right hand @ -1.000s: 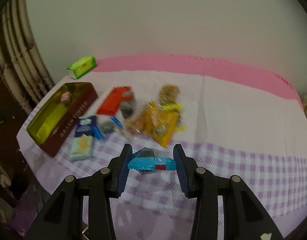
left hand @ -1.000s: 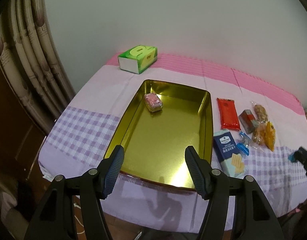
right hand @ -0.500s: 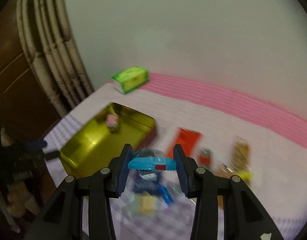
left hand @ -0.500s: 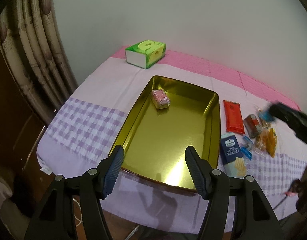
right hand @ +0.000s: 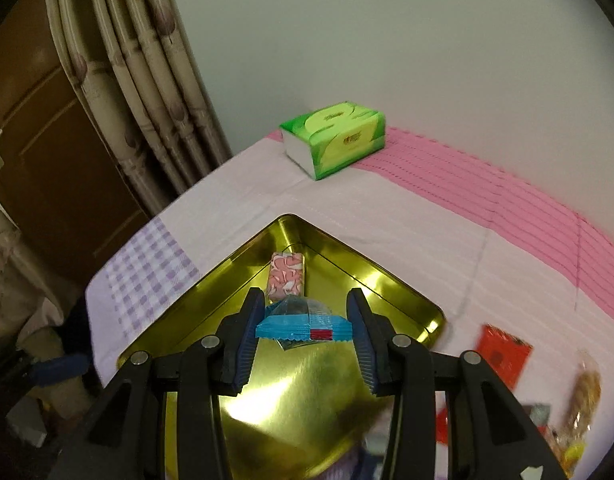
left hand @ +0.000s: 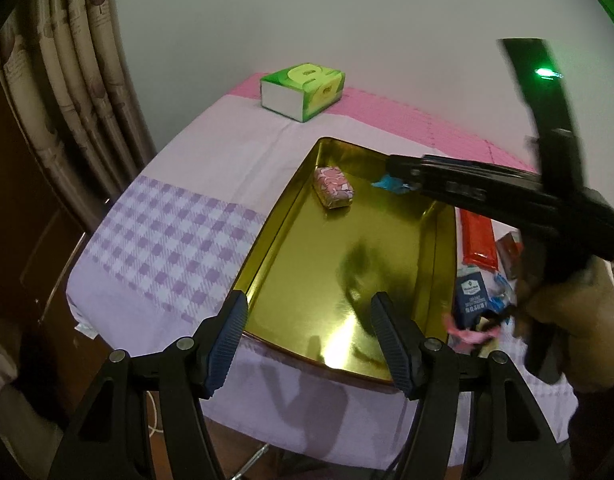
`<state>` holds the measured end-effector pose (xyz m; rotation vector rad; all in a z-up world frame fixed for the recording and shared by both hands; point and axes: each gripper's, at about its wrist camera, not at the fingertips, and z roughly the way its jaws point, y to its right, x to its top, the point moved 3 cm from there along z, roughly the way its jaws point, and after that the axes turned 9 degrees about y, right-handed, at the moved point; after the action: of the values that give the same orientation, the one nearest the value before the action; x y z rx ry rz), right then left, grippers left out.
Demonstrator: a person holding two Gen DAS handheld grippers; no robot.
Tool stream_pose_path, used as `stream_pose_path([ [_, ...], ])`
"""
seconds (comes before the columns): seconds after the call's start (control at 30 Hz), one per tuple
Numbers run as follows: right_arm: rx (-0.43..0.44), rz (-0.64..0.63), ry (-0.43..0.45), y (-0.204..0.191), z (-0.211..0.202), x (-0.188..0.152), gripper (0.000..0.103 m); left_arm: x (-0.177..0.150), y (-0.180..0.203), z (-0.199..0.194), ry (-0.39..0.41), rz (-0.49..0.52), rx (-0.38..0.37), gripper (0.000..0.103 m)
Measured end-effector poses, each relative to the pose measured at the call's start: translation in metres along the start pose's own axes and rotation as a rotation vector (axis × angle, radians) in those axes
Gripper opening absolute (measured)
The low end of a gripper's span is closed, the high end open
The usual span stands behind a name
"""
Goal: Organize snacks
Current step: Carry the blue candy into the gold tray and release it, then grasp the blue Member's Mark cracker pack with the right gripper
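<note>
A gold metal tray lies on the table with a pink patterned snack at its far end. My right gripper is shut on a blue-wrapped snack and holds it above the tray, close to the pink snack. It shows in the left wrist view reaching over the tray from the right. My left gripper is open and empty over the tray's near edge. More snacks lie right of the tray: a red packet and a dark blue packet.
A green tissue box stands at the far edge of the table on the pink strip. Curtains and a brown door are to the left. The checked cloth hangs over the near left table edge.
My right gripper has carried the blue snack from the right side of the table leftward to above the tray. My left gripper has stayed open near the tray's front edge.
</note>
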<state>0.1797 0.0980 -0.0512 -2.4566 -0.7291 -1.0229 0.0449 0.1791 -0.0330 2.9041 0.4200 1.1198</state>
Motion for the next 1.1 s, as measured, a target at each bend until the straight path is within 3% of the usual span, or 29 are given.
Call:
stream_pose_path([
  [0.37,-0.001,0.074,-0.046,0.017,0.044,0.006,0.043,0.0,-0.001,0.007,-0.028,-0.003,-0.003,0.064],
  [0.47,0.03,0.13,0.002,0.024,0.036,0.011,0.054,-0.001,-0.001,0.008,-0.033,-0.004,-0.003,0.064],
  [0.63,0.04,0.143,0.092,0.036,-0.017,0.008,0.055,-0.001,0.0,0.007,-0.03,0.004,0.0,0.065],
  [0.73,0.061,0.152,0.12,0.048,-0.07,-0.018,0.055,-0.003,0.003,0.005,-0.026,0.023,0.0,0.065],
  [0.9,0.013,0.142,0.032,0.06,-0.132,-0.096,0.056,-0.004,0.007,0.002,-0.016,0.04,0.003,0.065],
  [1.0,-0.015,0.168,-0.047,0.054,-0.139,-0.138,0.056,-0.006,0.01,0.002,-0.02,0.045,0.002,0.065],
  [1.1,-0.023,0.197,-0.083,0.048,-0.127,-0.159,0.056,-0.007,0.013,0.0,-0.021,0.052,0.007,0.065],
])
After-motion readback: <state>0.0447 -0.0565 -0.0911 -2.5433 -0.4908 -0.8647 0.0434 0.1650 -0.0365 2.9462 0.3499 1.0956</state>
